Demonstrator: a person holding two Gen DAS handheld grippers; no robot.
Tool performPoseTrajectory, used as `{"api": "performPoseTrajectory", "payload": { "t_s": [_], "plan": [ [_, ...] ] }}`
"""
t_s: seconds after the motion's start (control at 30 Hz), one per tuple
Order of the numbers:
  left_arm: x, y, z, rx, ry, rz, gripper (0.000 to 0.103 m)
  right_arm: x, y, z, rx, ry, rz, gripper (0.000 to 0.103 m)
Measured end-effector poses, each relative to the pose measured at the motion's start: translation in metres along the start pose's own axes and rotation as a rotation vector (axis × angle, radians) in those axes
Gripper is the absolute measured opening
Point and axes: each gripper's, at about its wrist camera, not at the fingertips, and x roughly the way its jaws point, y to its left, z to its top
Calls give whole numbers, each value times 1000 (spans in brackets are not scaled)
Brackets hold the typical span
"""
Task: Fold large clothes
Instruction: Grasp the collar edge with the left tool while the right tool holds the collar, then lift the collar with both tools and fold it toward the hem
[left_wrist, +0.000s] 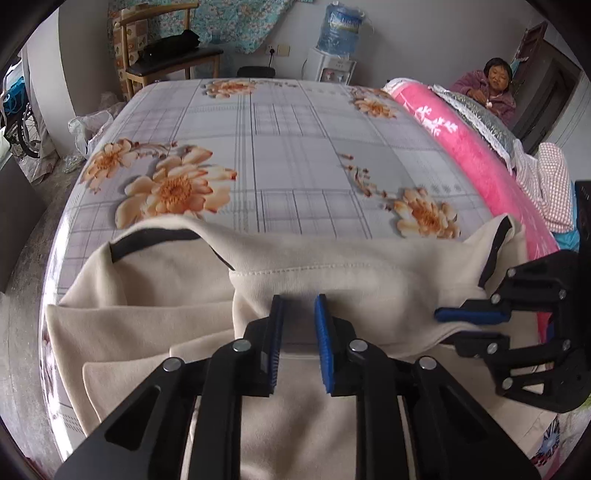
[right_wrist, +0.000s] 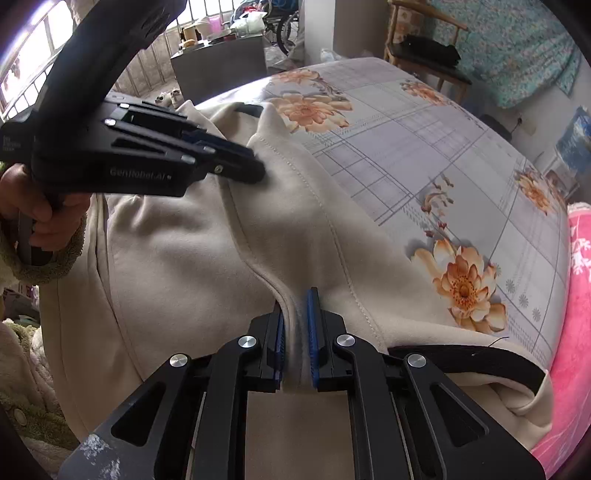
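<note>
A large cream garment with black trim (left_wrist: 155, 295) lies bunched on the near part of the bed, also in the right wrist view (right_wrist: 192, 251). My left gripper (left_wrist: 298, 310) is shut on a raised fold of the cream cloth near a stitched hem; it shows from the side in the right wrist view (right_wrist: 240, 166). My right gripper (right_wrist: 295, 317) is shut on another pinched ridge of the same garment; in the left wrist view (left_wrist: 458, 326) it sits at the right, clamping the cloth edge.
The bed has a grey plaid sheet with orange flowers (left_wrist: 295, 147). A pink blanket (left_wrist: 461, 147) and checked cloth (left_wrist: 550, 181) lie along its right side. A wooden chair (left_wrist: 166, 55), water dispenser (left_wrist: 336, 48) and a seated person (left_wrist: 491, 88) are beyond.
</note>
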Motion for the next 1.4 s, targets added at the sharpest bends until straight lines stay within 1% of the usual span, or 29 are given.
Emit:
{"api": "performPoseTrajectory", "payload": {
  "t_s": [0.03,0.07,0.1,0.17,0.23,0.3,0.33,0.37,0.4,0.43,0.47,0.53,0.57,0.6,0.7,0.77,0.83,0.93,1.0,1.03,1.07,1.1,1.13,1.2,1.23,1.3,1.33,1.37,1.4],
  "plan": [
    [2,3,-7,-13,-5,-13,15,-2,-3,-2,23,12,29,13],
    [0,6,-12,-19,-29,-25,15,-6,-8,-4,57,9,62,22],
    [-1,8,-14,-22,-32,-33,15,-14,-14,-6,100,-12,98,36],
    [-2,12,-16,-41,-33,-54,15,-33,-30,-12,216,-80,165,51],
    [-2,14,-16,-54,-37,-70,15,-48,-49,-19,374,-129,192,55],
    [-2,15,-17,-55,-43,-73,15,-48,-73,-29,568,-127,220,56],
    [-2,14,-18,-52,-46,-72,15,-43,-83,-35,654,-115,250,56],
    [-3,14,-18,-49,-49,-70,15,-38,-89,-41,718,-107,287,56],
    [-3,14,-18,-47,-52,-70,15,-34,-92,-44,757,-108,296,55],
    [-3,14,-18,-48,-53,-72,15,-30,-93,-45,778,-100,276,54],
    [-3,14,-18,-51,-54,-76,15,-25,-91,-45,784,-81,248,48],
    [-3,16,-18,-58,-55,-85,15,-18,-86,-41,781,-49,193,44],
    [-3,16,-18,-61,-55,-89,15,-16,-83,-38,773,-46,170,38],
    [-3,17,-18,-64,-56,-90,15,-16,-81,-35,761,-44,136,30],
    [-3,15,-18,-67,-58,-87,15,-17,-78,-24,713,-46,63,21],
    [-3,14,-18,-71,-57,-88,15,-17,-76,-16,666,-54,0,19],
    [-2,13,-16,-78,-57,-89,15,-11,-76,-7,632,-54,-55,19],
    [1,10,-14,-83,-62,-98,15,3,-74,1,543,-48,-163,21],
    [1,6,-15,-65,-69,-80,15,8,-78,-2,536,-26,-173,26],
    [1,5,-16,-55,-71,-73,15,4,-80,-4,548,-16,-170,29],
    [0,4,-17,-46,-72,-70,15,-3,-81,-5,564,-3,-173,36],
    [-1,5,-18,-38,-73,-71,15,-13,-80,-5,577,-9,-188,39],
    [-1,5,-19,-32,-76,-74,15,-26,-77,-5,580,-32,-215,39],
    [-2,7,-21,-32,-83,-86,15,-49,-66,1,551,-91,-267,43],
    [-1,8,-21,-34,-88,-92,15,-55,-60,8,532,-122,-251,43],
    [-1,9,-22,-40,-98,-100,15,-56,-46,23,482,-181,-143,41],
    [-1,9,-23,-44,-100,-104,15,-50,-39,30,453,-189,-99,39],
    [-2,11,-24,-50,-101,-112,15,-40,-32,37,423,-184,-72,35],
    [-3,13,-24,-58,-98,-125,15,-26,-26,43,391,-167,-62,27]
  ]
}}
